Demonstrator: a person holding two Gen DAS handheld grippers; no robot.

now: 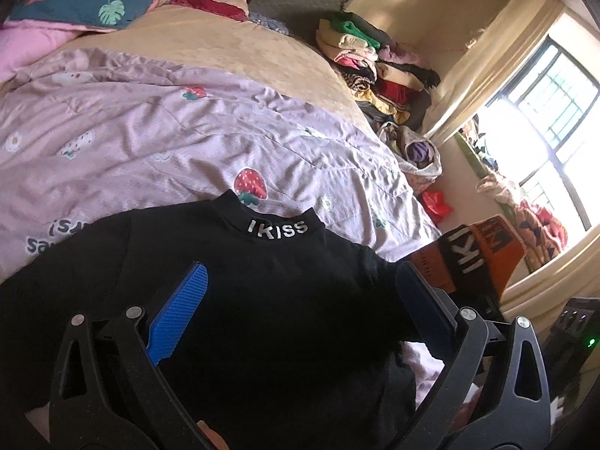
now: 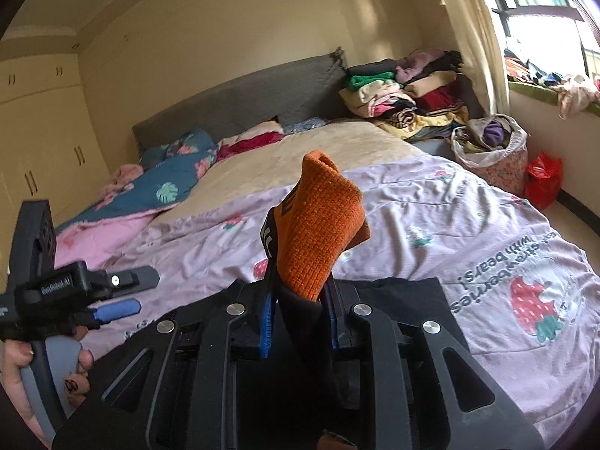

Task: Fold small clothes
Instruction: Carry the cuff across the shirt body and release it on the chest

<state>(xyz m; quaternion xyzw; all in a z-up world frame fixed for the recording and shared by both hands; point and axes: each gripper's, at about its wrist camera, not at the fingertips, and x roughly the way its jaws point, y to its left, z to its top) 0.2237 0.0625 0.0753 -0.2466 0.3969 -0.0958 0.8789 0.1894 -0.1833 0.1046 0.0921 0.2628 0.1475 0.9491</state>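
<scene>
One black high-neck top (image 1: 240,300) lettered IKISS lies under the left gripper (image 1: 300,292), fingers apart; the right gripper (image 2: 298,296) is clamped on one orange knitted sock (image 2: 318,225).

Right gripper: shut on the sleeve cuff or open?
Shut. The right gripper has both blue pads pressed against the black-and-orange cuff, which sticks up between them.

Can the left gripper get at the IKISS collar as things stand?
Probably yes: the left gripper hangs open over the black top, and nothing covers the collar ahead. The right gripper holds the orange cuff off to one side.
</scene>
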